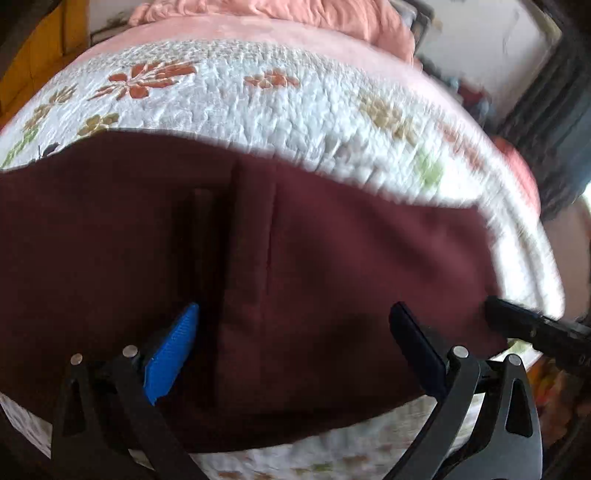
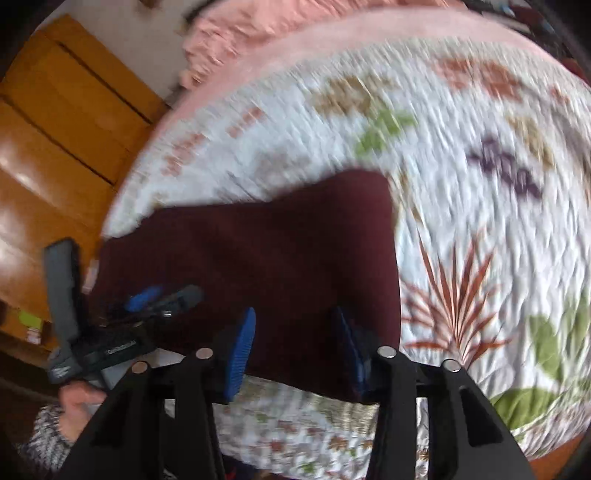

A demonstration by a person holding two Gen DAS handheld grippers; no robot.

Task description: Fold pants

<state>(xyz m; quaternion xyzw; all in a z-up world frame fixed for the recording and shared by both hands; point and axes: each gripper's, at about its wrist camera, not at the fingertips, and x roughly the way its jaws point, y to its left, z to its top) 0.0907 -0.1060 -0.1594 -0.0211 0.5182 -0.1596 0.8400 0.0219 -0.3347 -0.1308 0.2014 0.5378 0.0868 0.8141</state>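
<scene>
The maroon pants (image 1: 295,266) lie flat as a folded block on the floral quilt (image 1: 280,107) of the bed, near its front edge, with a seam or pocket line running across the top layer. The left gripper (image 1: 291,343) hovers over the cloth with its jaws spread wide and nothing between them, so it is released; the right gripper (image 2: 291,347) stands partly parted above the near edge of the pants (image 2: 266,266), and its blue pads do not appear to press on any fabric, so it too reads as released. The likeliest trouble from here is a pinch that catches only the top layer, or bites into the quilt (image 2: 480,206) beneath, which would drag the stack askew or lift the bedding with it; the blur in both views suggests quick motion, which makes a misplaced grasp more likely. The left wrist view shows the right gripper's (image 1: 535,332) tip entering at 3 o'clock and the pink blanket (image 1: 295,14) at 12 o'clock. Only the right wrist view shows the left gripper (image 2: 162,299) at 9 o'clock with the person's hand (image 2: 79,406) holding it at 8 o'clock, the wooden furniture (image 2: 55,140) at 10 o'clock, and the right end of the pants.
</scene>
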